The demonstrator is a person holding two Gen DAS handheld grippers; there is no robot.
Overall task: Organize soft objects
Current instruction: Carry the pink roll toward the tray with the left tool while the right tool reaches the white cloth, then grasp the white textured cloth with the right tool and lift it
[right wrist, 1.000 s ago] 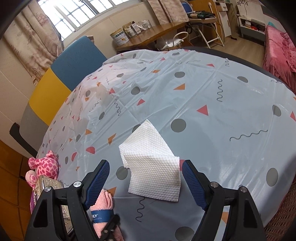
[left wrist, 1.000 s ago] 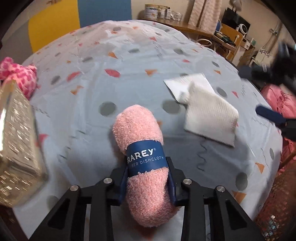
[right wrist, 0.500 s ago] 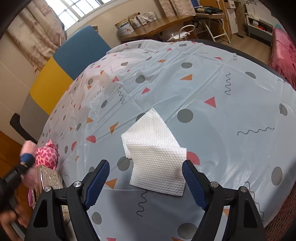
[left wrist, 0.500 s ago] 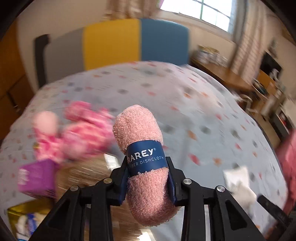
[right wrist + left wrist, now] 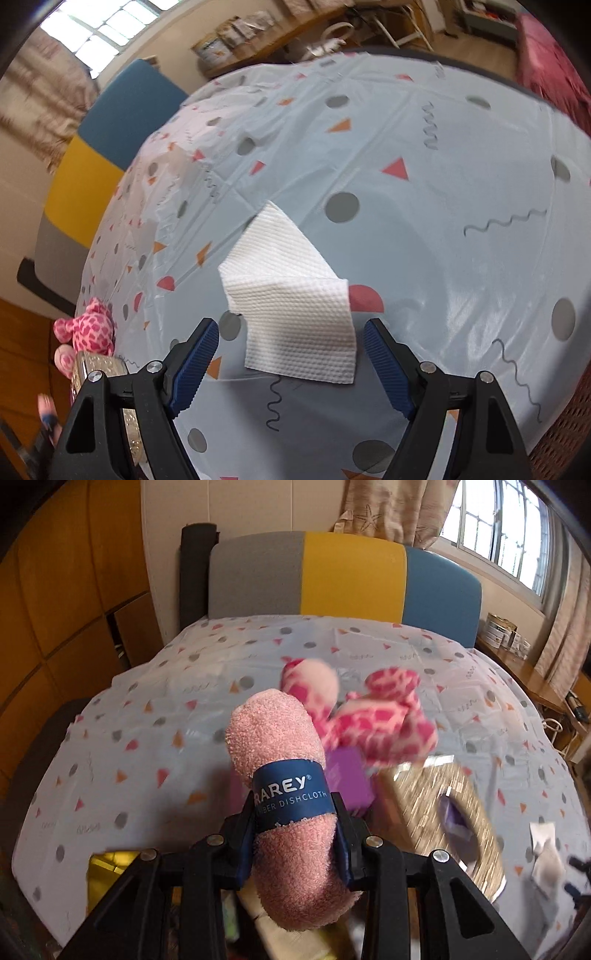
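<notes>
The left gripper (image 5: 295, 834) has its jaws closed on the pink rolled dishcloth (image 5: 284, 771) above the desk's (image 5: 424, 229) left edge, while the right gripper (image 5: 291, 365), jaws open, hovers over the white paper towel (image 5: 291, 299) near the desk's front edge.

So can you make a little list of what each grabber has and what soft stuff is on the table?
left hand-held gripper: shut on rolled pink fluffy dishcloth with blue paper band
right hand-held gripper: open, above folded white paper towel
table: patterned light-blue tablecloth
other soft thing: pink spotted plush toy by glittery gold box
</notes>
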